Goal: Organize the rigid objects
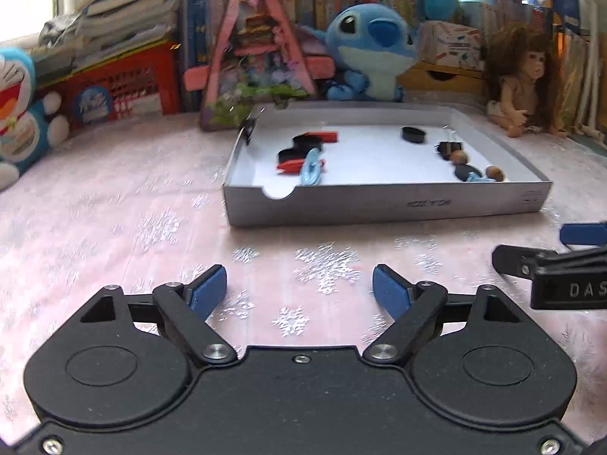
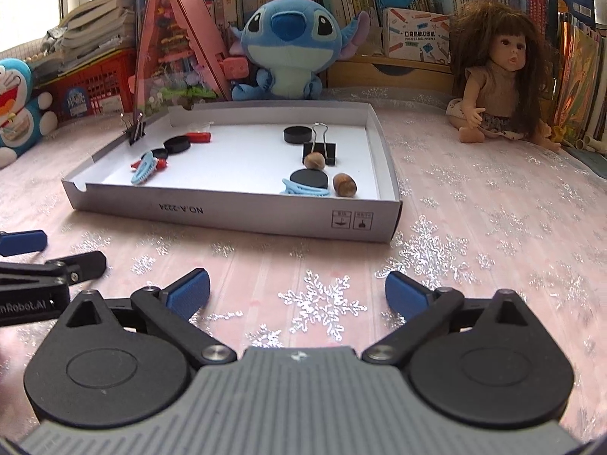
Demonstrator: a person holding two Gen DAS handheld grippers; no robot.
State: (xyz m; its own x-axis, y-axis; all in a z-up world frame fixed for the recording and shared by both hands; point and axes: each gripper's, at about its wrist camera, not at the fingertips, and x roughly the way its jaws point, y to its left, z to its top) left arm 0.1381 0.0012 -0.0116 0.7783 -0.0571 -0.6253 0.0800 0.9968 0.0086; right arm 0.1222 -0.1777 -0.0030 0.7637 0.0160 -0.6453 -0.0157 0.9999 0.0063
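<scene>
Both pairs of jaws are seen spread wide with nothing between them: the left gripper [image 1: 299,284] and the right gripper [image 2: 297,290] are held low over the pink snowflake-patterned surface [image 2: 474,250], side by side, near the shallow white cardboard tray [image 2: 235,220]. Each gripper is cut off at the other view's edge, so only one finger and a blue pad are shown there.

The tray is placed with its long axis running left to right, its printed near wall facing the grippers. Inside it, on the left, two red pegs [image 2: 199,137], two black discs [image 2: 177,144] and a light blue hair clip [image 2: 144,168] are gathered; the clip's long axis is angled from near-left to far-right. A black binder clip [image 2: 134,129] is clamped upright on the far-left wall. On the right, another black disc [image 2: 297,134], a binder clip [image 2: 320,151] with its wire handles pointing to the far side, two brown nuts [image 2: 344,185], a further disc [image 2: 309,180] and a second blue hair clip [image 2: 303,190], partly hidden behind the near wall, are seen.

Beyond the tray, a blue plush toy [image 2: 290,38], a doll [image 2: 497,72] and a pink triangular box [image 2: 174,45] are lined up. In the left wrist view everything is blurred.
</scene>
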